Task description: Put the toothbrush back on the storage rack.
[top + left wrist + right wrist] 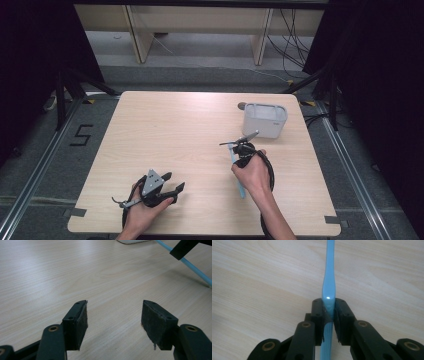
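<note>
At abt 7 o'clock on the wooden table (pixel 165 130) we've got the left gripper (pixel 113 322) resting low near the front edge, jaws spread wide w/ nothing between them, just bare tabletop ahead. Moving right, at abt 4 o'clock, the right gripper (pixel 329 315) is clamped tight on a light blue toothbrush (pixel 329 277); it grips where the ribbed handle narrows to the neck, and the stem runs out ahead over the wood. We can't tell which end has the bristles. We judge it light, stiff, smooth plastic, so prob slippery; the ribbed section is the best hold. Further back at abt 2 o'clock sits a white plastic bin (pixel 264 119), open top, well apart from both grippers.
</note>
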{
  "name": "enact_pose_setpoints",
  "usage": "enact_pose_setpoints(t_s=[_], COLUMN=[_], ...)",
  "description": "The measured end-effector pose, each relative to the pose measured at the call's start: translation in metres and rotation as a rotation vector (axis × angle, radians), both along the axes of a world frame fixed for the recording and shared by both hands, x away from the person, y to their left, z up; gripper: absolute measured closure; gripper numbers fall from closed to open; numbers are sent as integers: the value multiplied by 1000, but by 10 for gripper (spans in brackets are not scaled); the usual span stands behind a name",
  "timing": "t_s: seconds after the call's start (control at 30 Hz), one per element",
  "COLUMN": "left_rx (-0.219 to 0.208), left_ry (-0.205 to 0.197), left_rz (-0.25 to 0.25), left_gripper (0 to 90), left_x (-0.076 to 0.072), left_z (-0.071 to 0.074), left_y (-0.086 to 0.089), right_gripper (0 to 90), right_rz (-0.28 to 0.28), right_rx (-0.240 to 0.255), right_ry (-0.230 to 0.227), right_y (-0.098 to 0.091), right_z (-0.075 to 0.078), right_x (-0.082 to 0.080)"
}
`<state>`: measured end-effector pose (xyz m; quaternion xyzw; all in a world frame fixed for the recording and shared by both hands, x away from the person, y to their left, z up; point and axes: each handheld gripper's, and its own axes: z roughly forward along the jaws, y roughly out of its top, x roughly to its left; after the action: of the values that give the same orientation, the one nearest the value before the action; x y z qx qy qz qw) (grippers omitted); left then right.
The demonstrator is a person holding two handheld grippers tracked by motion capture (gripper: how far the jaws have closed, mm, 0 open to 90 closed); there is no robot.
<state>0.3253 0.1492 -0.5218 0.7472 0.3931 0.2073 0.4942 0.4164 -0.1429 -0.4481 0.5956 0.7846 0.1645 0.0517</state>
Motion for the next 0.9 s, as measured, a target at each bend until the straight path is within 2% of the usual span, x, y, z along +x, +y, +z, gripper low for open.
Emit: enact_pose_setpoints(t_s=[0.07,0.1,0.13,0.27,0.3,0.33,0.37,0.4,0.43,0.47,0.5,0.53,0.63,0.7,0.73,0.77,0.8,0.87,0.9], left_rx=[0,2,2,2,3,3,4,6,5,4,8,8,8,11,11,12,12,8,11], left_ry=[0,-1,-2,-3,-3,-3,-2,-3,-3,-5,-3,-3,-4,-4,-5,-5,-5,-8,-6], left_rz=[0,0,0,3,3,4,4,4,4,4,8,10,10,9,10,10,10,5,9], left_gripper=[373,373,373,375,375,376,376,376,376,376,376,376,376,377,377,377,378,378,378], left_x=[0,0,0,0,0,0,0,0,0,0,-1,-1,-1,-1,-1,-1,-1,-1,-1], left_z=[0,0,0,0,0,0,0,0,0,0,0,0,0,0,0,0,0,0,0], left_y=[0,0,0,0,0,0,0,0,0,0,0,0,0,0,0,0,0,-1,0], right_gripper=[790,790,789,789,790,789,789,790,789,790,790,790,789,790,790,789,790,789,790], right_rz=[8,-3,25,15,44,31,25,31,38,76,31,48,21,37,19,36,43,24,32], right_rx=[24,21,18,46,67,84,81,89,88,104,113,131,134,147,146,162,155,166,173], right_ry=[-11,-26,-60,-87,-106,-112,-121,-147,-153,-200,-188,-213,-242,-274,-295,-286,-294,-310,-300], right_y=[-3,-3,-7,-12,-16,-17,-17,-20,-22,-27,-26,-29,-33,-39,-39,-43,-45,-47,-48], right_z=[1,1,-1,0,1,1,1,0,1,-1,0,0,0,0,-1,0,0,-2,-1], right_x=[-2,-3,-2,-6,-7,-8,-10,-10,-10,-9,-11,-11,-14,-14,-16,-16,-16,-17,-18])
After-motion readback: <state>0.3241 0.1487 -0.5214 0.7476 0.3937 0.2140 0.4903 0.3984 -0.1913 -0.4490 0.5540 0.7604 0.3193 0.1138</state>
